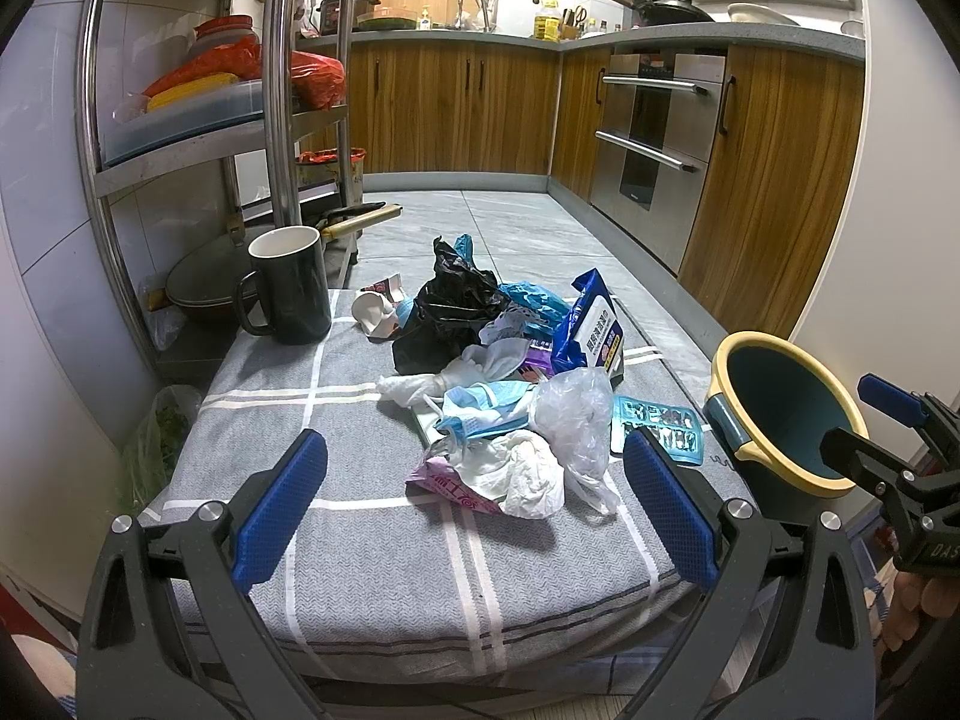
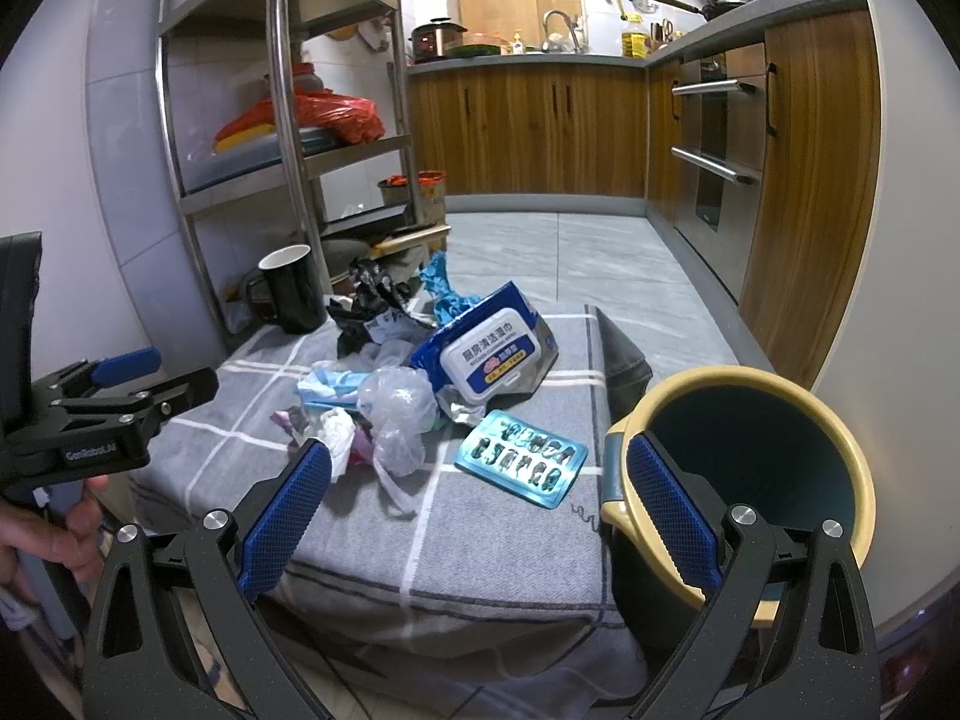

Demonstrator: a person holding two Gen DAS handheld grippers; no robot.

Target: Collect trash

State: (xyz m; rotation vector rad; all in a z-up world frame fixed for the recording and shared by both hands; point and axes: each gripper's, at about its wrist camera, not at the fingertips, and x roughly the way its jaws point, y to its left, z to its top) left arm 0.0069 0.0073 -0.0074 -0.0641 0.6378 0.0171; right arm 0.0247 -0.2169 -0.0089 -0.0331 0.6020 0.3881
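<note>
A: Sitting mid-bench, trash pile (image 1: 498, 378) on the grey checked cloth (image 1: 372, 570), dead ahead of the left gripper (image 1: 474, 498); white tissue (image 1: 528, 474) nearest

B: jaws?

A: both released, nothing held. Right gripper (image 2: 480, 510) faces the bin (image 2: 750, 450), which stands just right of the bench. Left is nearer the pile, likely grabs first

mug (image 1: 290, 283): one
bin (image 1: 780, 414): one
wipes pack (image 2: 489, 354): one
blister pack (image 2: 521, 458): one
black bag (image 1: 444, 312): one
clear bag (image 2: 396, 414): one
grippers: two, left gripper (image 1: 474, 504) and right gripper (image 2: 480, 516)
</note>
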